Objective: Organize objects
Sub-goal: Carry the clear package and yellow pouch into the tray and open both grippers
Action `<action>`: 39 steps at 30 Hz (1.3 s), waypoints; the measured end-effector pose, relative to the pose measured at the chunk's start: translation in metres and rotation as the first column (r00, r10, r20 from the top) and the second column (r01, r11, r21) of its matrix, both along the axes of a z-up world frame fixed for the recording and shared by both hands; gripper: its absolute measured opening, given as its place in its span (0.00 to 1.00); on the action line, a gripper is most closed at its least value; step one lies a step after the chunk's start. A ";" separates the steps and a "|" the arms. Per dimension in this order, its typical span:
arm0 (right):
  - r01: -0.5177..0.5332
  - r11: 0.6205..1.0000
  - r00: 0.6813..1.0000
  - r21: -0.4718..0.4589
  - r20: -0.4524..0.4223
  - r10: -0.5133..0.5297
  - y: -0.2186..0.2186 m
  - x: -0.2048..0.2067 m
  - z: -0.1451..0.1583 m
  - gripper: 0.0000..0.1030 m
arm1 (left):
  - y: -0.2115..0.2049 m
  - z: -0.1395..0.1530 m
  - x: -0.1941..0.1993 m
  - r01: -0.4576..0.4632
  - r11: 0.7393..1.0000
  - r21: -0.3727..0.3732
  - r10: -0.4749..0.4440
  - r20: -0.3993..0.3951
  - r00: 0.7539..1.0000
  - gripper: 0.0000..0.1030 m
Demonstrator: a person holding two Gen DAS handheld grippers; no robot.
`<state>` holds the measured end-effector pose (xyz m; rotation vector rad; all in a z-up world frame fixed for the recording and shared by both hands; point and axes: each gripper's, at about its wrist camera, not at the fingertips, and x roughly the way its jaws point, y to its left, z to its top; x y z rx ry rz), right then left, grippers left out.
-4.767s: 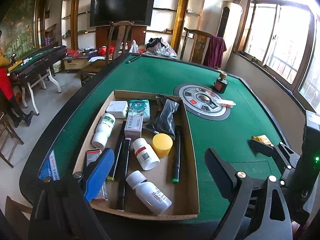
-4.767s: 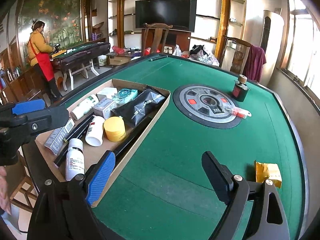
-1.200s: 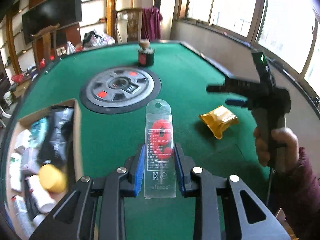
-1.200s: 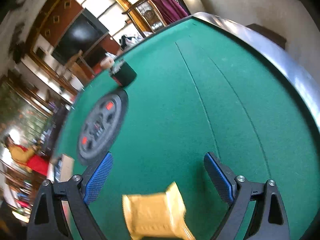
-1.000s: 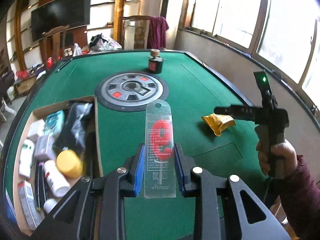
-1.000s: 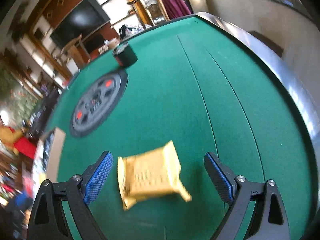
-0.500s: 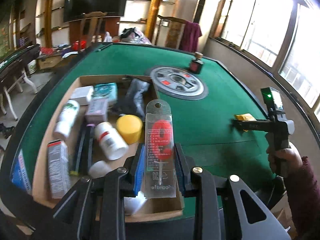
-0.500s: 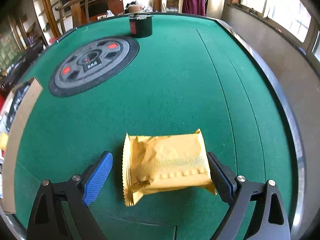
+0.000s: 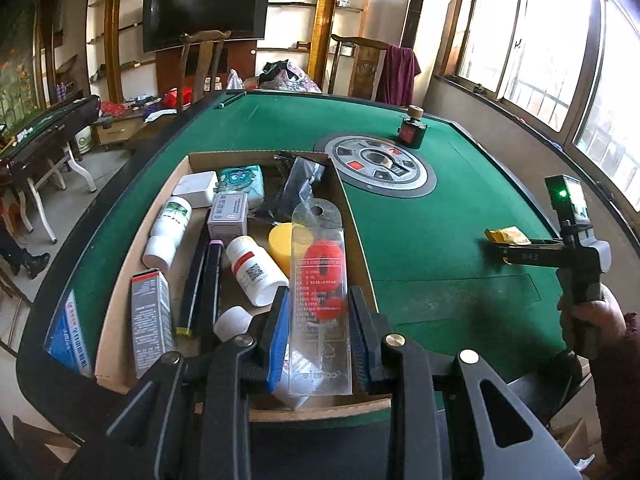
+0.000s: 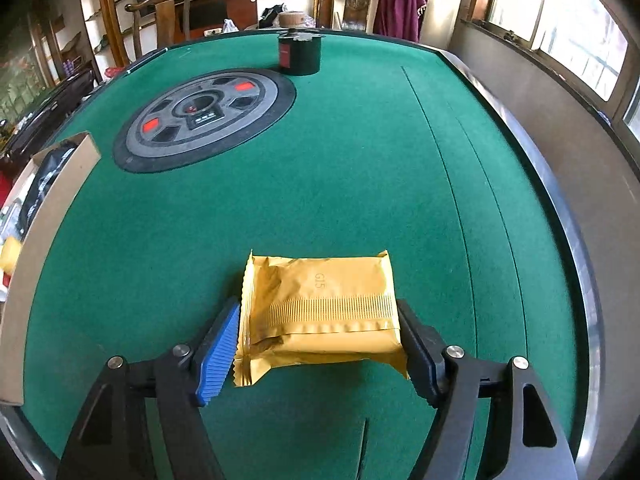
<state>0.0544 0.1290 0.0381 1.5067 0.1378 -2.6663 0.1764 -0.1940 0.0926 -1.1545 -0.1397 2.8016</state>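
From the left wrist view I see my left gripper (image 9: 319, 332) clamped on a clear blister pack (image 9: 320, 280) with red pieces inside, both pads pressed against its long edges, the pack standing upright over the near right corner of the cardboard box (image 9: 114, 300). This view alone shows the box contents: white bottles, a yellow lid (image 9: 282, 242), dark pens, a grey carton (image 9: 228, 216), a teal packet (image 9: 240, 178) and a black pouch (image 9: 298, 186). It also shows my right hand (image 9: 592, 320) on its handle at the right edge, with the gold packet (image 9: 506, 235) only a small sliver beyond the tool. The right wrist view gives the close detail the left cannot: my right gripper (image 10: 320, 344) straddles the gold packet (image 10: 320, 312), which lies flat on the green table (image 10: 360, 160). The jaws are closing; the blue left pad sits against the crimped end and the black right pad is at the opposite edge, but I cannot tell whether they press yet. Only a strip of the box wall (image 10: 48, 208) shows here at the left. Both views show the round centre panel (image 10: 204, 114) and the dark jar (image 10: 299, 54) just behind it.
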 end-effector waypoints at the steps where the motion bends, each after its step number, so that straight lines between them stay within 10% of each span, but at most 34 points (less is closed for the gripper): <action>1: -0.003 1.000 1.000 -0.007 0.002 0.003 0.000 0.001 0.000 0.75 | 0.000 0.001 0.001 -0.003 1.000 -0.005 0.003 -0.004 1.000 0.26; 28: -0.259 0.953 0.964 -0.159 -0.106 0.244 -0.101 0.050 0.064 0.76 | -0.029 0.003 0.026 -0.078 0.996 -0.030 0.078 -0.016 0.997 0.26; 39: -0.453 0.857 0.890 -0.244 -0.074 0.450 -0.194 0.060 0.055 0.76 | -0.071 -0.028 0.006 -0.145 0.989 0.028 0.143 0.061 0.988 0.26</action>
